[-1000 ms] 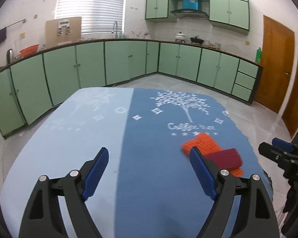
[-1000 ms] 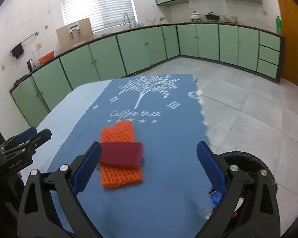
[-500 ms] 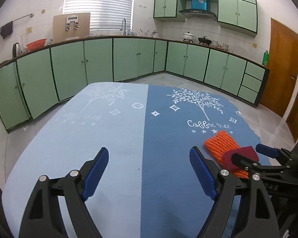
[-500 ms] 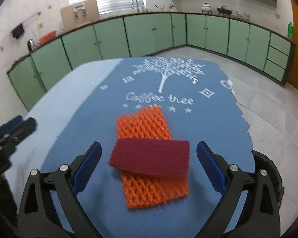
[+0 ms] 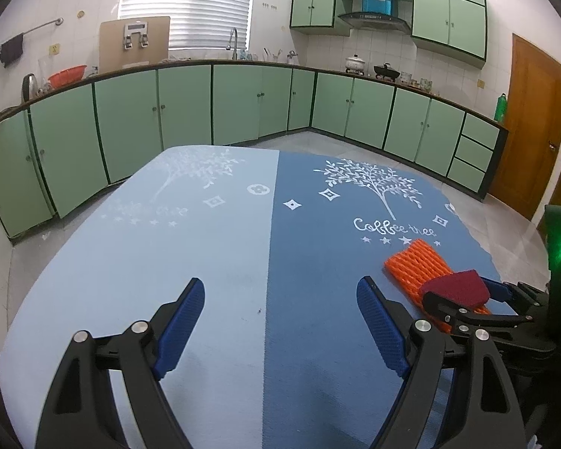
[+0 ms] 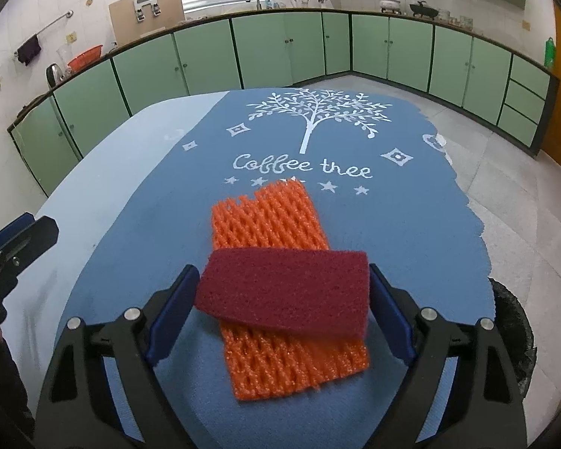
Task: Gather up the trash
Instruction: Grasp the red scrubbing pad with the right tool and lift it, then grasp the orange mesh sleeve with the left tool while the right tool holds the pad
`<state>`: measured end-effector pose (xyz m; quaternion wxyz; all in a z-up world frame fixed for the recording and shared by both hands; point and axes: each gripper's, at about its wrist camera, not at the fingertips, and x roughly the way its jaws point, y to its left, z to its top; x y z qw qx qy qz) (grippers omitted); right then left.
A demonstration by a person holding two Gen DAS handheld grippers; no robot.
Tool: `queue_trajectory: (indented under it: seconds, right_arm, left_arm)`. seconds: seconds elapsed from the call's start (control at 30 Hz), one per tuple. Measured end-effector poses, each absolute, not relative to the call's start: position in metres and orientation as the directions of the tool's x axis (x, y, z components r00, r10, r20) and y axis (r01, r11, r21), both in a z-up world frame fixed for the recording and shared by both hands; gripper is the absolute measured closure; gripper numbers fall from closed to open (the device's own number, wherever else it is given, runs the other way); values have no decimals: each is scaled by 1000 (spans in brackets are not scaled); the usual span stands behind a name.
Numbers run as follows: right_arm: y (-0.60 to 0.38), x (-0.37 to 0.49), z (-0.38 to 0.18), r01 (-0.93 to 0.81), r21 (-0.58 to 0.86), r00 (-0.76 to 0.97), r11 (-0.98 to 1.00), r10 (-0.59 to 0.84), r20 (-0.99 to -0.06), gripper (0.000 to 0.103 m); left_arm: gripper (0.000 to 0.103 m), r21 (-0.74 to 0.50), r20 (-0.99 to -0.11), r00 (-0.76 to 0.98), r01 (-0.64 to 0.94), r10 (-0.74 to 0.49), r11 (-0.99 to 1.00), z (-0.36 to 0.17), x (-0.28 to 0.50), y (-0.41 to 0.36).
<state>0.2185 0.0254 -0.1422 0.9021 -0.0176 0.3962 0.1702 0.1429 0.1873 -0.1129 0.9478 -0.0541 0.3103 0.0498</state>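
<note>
A dark red scouring pad (image 6: 284,288) lies across an orange foam net (image 6: 269,220) on the dark blue half of the tablecloth (image 6: 411,224). My right gripper (image 6: 282,277) straddles the pad and its jaws are closing. The blue fingertips (image 6: 189,280) sit right at the pad's two short ends, and the pad does not look squeezed. In the left wrist view the net (image 5: 415,262), the pad (image 5: 456,286) and the right gripper (image 5: 467,292) are at the right. My left gripper (image 5: 280,290) hovers open over bare cloth with nothing between its fingers.
A dark round bin (image 6: 512,310) stands on the floor just off the table's right edge. The table's light blue half (image 5: 168,247) lies left of the net. Green cabinets (image 5: 183,112) line the far walls, and a wooden door (image 5: 535,131) is at the right.
The right gripper came forward and down, from beside the pad to around it, and its fingers drew in to the pad's ends. The left gripper stayed open and barely moved.
</note>
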Motion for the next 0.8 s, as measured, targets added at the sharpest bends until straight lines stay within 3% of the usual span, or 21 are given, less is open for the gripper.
queue_trajectory:
  seconds: [0.37,0.8]
  right_arm:
    - [17,206,-106,-345,121,684,931,338,-647,18]
    - [-52,191,-102,-232,112,722,966,248,-646,18]
  left_arm:
    - [21,-69,-586,808,-116,54,991,-108,140,176]
    - [21,-88,-587,809,-42,-18,995,-110,149,127]
